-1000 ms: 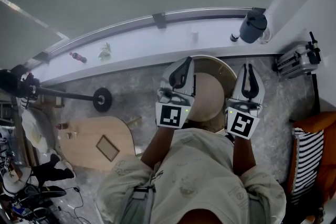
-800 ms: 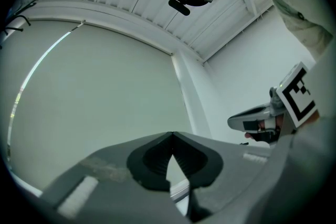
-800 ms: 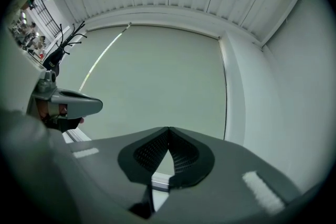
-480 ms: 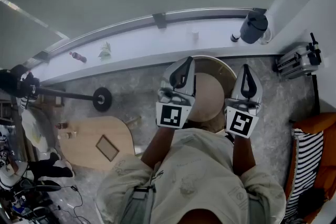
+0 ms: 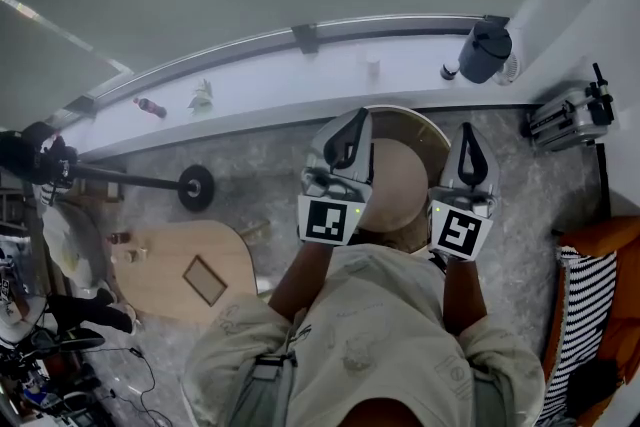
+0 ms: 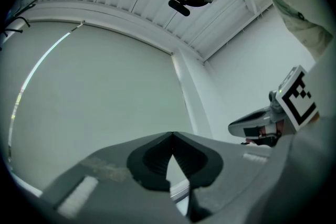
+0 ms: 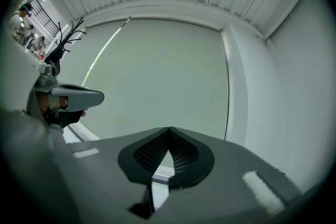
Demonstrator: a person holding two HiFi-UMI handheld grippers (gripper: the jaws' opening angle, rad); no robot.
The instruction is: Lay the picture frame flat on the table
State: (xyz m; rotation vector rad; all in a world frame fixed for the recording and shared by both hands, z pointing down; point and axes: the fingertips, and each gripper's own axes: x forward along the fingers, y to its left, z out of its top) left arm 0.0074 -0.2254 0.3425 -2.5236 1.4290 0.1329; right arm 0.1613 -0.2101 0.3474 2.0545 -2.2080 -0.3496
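Head view shows the left gripper and right gripper, both empty with jaws pressed together, above a round stool, and the picture frame on the wooden table far to their left.

The person's forearms reach forward side by side. The left gripper points toward 12 o'clock, leaning slightly to 1, and its jaws meet at the tips with nothing between them. The right gripper, at the left one's 3 o'clock, points to 12 with its jaws closed and empty.
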